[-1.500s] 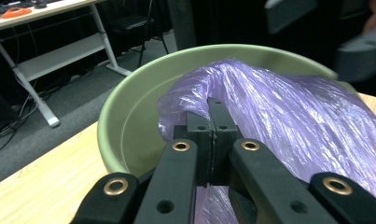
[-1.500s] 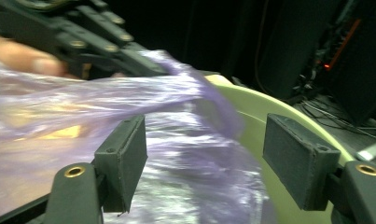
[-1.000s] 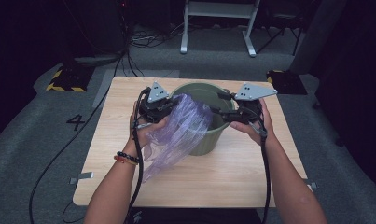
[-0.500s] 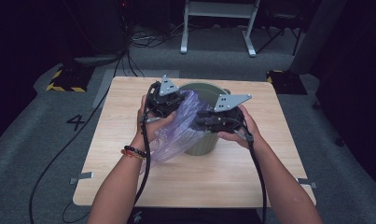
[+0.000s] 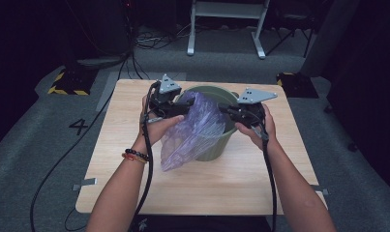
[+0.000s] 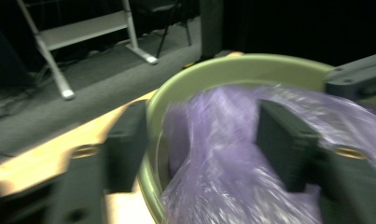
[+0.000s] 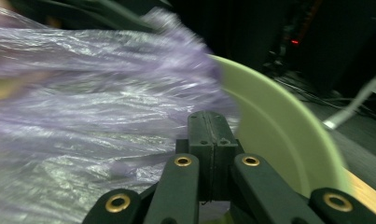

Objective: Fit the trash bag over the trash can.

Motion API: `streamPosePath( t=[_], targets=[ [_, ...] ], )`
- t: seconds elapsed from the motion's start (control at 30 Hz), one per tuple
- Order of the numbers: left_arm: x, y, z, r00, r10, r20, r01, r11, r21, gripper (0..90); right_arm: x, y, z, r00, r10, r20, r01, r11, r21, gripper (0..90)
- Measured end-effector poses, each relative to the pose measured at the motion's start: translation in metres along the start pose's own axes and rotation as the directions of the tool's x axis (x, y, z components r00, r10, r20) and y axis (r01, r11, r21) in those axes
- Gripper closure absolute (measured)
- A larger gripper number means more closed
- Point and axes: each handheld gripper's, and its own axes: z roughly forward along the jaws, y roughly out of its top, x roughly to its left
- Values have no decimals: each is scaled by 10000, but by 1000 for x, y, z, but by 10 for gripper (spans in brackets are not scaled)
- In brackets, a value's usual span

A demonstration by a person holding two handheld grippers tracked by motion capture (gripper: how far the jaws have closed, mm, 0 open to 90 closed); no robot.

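The right gripper (image 5: 227, 110) has drawn back, clamped on the purple bag (image 5: 195, 130); left gripper (image 5: 184, 107) gapes astride the bucket (image 5: 217, 145) rim.

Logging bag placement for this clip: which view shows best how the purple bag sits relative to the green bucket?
The high view: the purple bag drapes from the green bucket mouth down its near side. The left gripper view and right gripper view give blurred close-ups at the rim.
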Motion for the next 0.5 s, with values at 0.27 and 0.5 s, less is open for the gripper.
streamPosePath(
  t=[0.27, 0.5],
  targets=[
    [9, -6, -17, 9992, 8, 393, 8, 9991, -414, 157, -28, -10, 4, 9912, 836, 1028, -864, 9960, 235, 900],
    [-3, -11, -19, 9841, 1115, 1381, -1085, 9937, -293, 207, -43, -15, 12, 9832, 1127, 1435, -1198, 9919, 425, 900]
  ],
)
